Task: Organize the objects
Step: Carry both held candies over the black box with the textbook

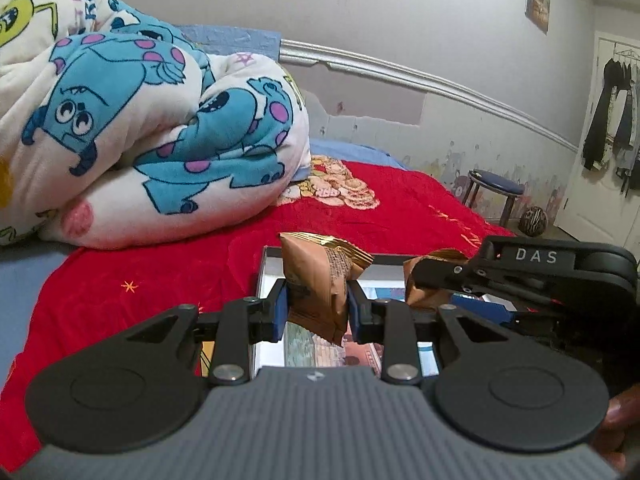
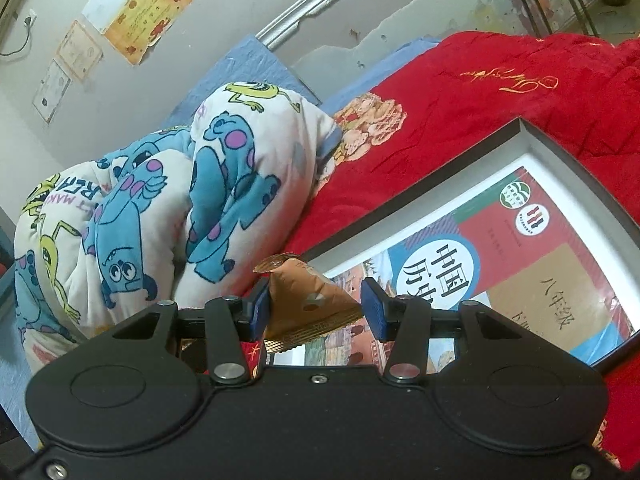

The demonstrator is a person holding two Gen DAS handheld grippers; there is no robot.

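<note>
So both grippers have a snack in them right now. The left gripper [image 1: 316, 312] is clamped on a brown crinkly foil snack packet [image 1: 316, 280], dead centre of the left wrist view, blue pads pinching it around the middle with the crimped gold seal sticking up above. The right gripper [image 2: 314, 312] has a second brown foil packet [image 2: 310, 304] between its pads, lower middle of the right wrist view. There the left pad is touching the wrapper, but the right pad looks like it's just shy of it or barely brushing, so my guess is it's loosely closed on it rather than squeezing hard.

Both packets hang over a shallow dark-rimmed box with a white inner wall [image 2: 532, 140], which sits on the red plush blanket [image 2: 480, 80]. Inside the box lies a colourful textbook with Chinese lettering [image 2: 520, 248], filling the right half of the right wrist view. The rolled-up white monster-print quilt [image 1: 140, 120] takes the upper left of the left view.

Handling-wise: these packets look super light, puffy and slick, so they'll dent and can squirt out sideways if squeezed too hard. Contents are probably crumbly. I'd grip across the fat middle or on the flat crimped seal, not a corner. That right-hand one looks tilted and kinda marginal, so I'd keep it low over the box.
</note>
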